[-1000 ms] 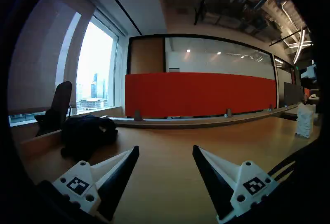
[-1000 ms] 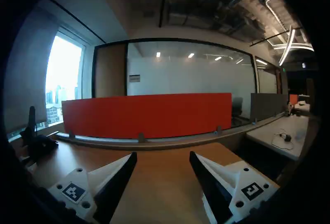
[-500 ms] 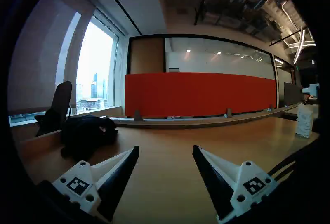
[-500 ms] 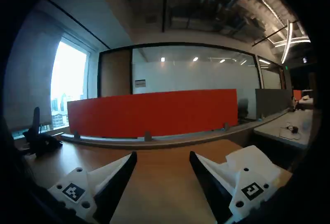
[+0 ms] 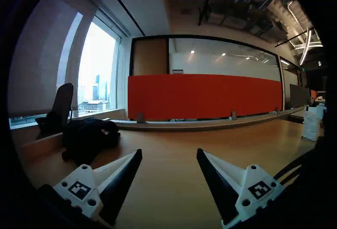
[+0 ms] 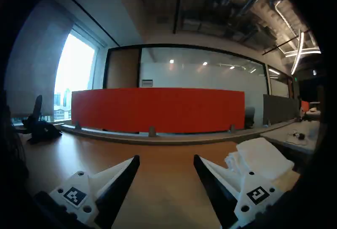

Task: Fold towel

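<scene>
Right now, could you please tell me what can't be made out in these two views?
White towel: right gripper view; near side hidden behind the right gripper's finger, so its folds are unclear.
White stack: left gripper view; small, cut off at the picture's edge; unidentifiable.
Dark bundle: left gripper view; too dark to tell bag from clothing.

Both views are set low, just above the tabletop, aimed level along their own fingers toward the red partition. Tabletop, partition and the window at left are shared by both views.
</scene>
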### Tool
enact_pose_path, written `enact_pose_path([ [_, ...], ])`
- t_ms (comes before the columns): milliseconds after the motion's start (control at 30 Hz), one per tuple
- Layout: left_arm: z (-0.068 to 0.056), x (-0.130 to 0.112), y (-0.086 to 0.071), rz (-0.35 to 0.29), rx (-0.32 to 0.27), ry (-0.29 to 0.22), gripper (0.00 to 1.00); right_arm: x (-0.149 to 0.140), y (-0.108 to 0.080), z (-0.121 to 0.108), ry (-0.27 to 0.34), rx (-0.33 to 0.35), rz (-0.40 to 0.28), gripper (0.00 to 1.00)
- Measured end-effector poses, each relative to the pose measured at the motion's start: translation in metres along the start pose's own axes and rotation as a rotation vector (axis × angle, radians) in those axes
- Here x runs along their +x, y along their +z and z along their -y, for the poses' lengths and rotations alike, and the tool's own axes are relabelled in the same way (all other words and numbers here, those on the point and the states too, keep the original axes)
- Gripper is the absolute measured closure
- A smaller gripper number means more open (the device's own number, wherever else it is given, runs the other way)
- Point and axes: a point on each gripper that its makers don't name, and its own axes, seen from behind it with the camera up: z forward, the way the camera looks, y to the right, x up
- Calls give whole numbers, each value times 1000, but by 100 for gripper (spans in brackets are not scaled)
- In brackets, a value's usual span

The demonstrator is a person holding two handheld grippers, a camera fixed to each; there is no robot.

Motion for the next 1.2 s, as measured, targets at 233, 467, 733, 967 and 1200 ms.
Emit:
enact_pose_path([
  [233, 0, 0, 0, 0, 0, 0, 4, -12, 1, -4, 31, -15, 4, 1],
  [467, 0, 0, 0, 0, 0, 0, 4, -21, 2, -9, 53, -25, 9, 1],
  [733, 0, 0, 0, 0, 0, 0, 4, -31, 1, -11, 59, -23, 18, 1],
  [967, 0, 0, 0, 0, 0, 0, 4, -32, 1, -9, 73, -13, 21, 1],
  [1200, 0, 0, 0, 0, 0, 0, 4, -33, -1, -1, 56, 0, 17, 1],
])
